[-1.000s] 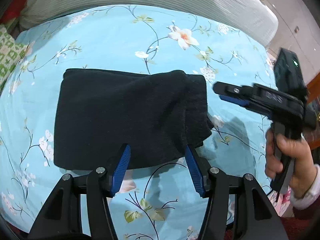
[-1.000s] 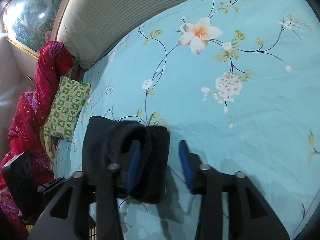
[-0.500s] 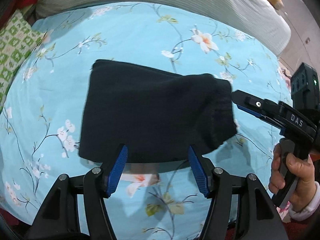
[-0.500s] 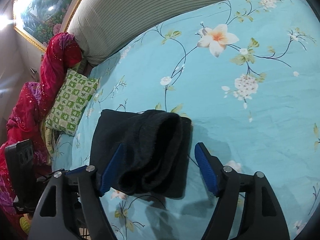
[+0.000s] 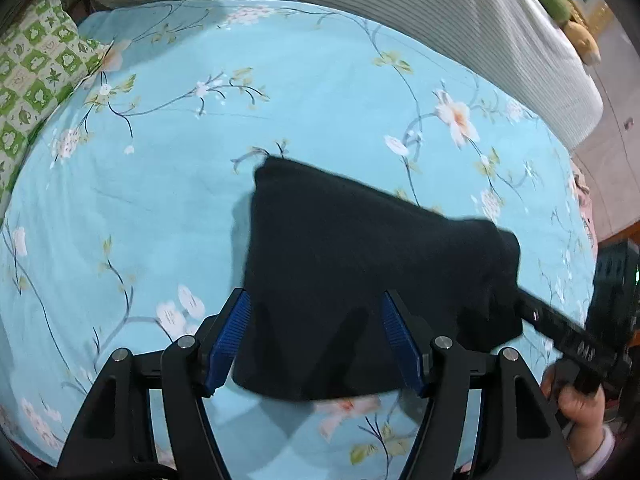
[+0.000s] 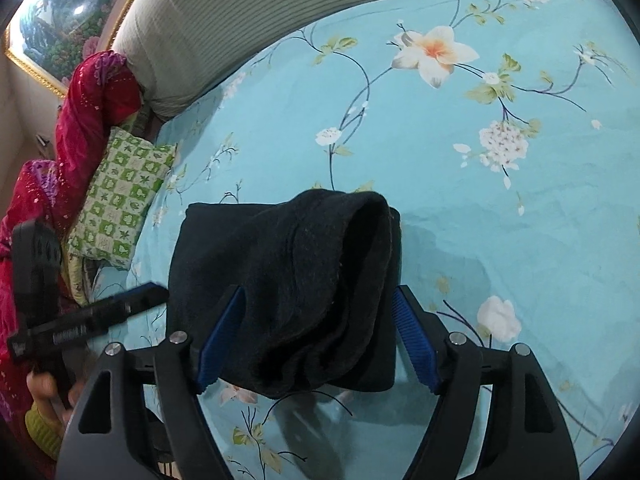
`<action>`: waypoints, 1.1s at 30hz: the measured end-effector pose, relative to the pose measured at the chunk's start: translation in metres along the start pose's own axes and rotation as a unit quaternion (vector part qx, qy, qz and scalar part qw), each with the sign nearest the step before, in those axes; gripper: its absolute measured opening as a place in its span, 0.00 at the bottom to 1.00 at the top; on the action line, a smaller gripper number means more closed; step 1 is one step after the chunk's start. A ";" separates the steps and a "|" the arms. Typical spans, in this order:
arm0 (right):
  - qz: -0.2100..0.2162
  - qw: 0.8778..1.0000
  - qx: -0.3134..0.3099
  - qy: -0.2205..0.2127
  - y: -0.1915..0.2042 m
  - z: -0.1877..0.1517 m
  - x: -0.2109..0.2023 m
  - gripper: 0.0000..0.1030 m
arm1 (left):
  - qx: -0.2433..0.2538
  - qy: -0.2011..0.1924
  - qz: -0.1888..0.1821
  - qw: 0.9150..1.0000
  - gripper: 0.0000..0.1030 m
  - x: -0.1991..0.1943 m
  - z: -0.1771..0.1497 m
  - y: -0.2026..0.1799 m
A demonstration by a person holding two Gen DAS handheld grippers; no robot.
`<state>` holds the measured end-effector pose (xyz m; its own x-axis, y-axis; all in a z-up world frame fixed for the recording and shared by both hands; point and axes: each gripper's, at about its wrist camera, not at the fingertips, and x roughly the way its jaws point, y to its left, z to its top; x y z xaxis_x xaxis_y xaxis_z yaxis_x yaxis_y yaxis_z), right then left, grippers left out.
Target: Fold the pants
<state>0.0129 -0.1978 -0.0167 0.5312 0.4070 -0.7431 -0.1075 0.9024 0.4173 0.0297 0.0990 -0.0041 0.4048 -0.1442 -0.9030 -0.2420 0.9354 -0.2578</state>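
Looking down from the left wrist camera, the left gripper [image 5: 316, 340] hangs over the folded black pants [image 5: 360, 280], which lie on the light blue floral bedsheet [image 5: 200, 140] from the centre of the view toward four o'clock. Its blue-padded fingers [image 5: 228, 336] stand apart, having just been opening, and the near edge of the pants lies between them without the pads pressing on it. At four o'clock a hand [image 5: 576, 400] holds the right gripper [image 5: 520, 304], whose tip sits at the right end of the pants. A green checked pillow [image 5: 28, 72] lies at ten o'clock. From the right wrist camera, the right gripper [image 6: 316, 336] has its fingers [image 6: 414, 340] spread, having just opened, with the thick rolled end of the pants [image 6: 288, 280] between them. The left gripper [image 6: 152, 294] reaches in at nine o'clock, beside the pillow [image 6: 120, 200] and a red cloth [image 6: 80, 112].
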 end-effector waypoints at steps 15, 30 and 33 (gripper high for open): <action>-0.050 0.998 0.044 -0.013 -0.023 -0.009 0.006 0.74 | -0.022 0.048 -0.019 0.998 0.71 0.051 0.034 0.032; -0.033 0.998 0.049 -0.008 -0.043 -0.009 0.027 0.74 | -0.043 0.059 -0.026 0.997 0.72 0.076 0.042 0.051; -0.008 0.997 0.074 -0.002 -0.043 -0.007 0.023 0.74 | -0.048 0.059 -0.032 0.997 0.72 0.064 0.038 0.054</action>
<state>0.0238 -0.2261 -0.0549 0.5353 0.3921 -0.7481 0.0250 0.8780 0.4781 0.0761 0.1521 -0.0628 0.3164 -0.2457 -0.9162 -0.3039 0.8887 -0.3433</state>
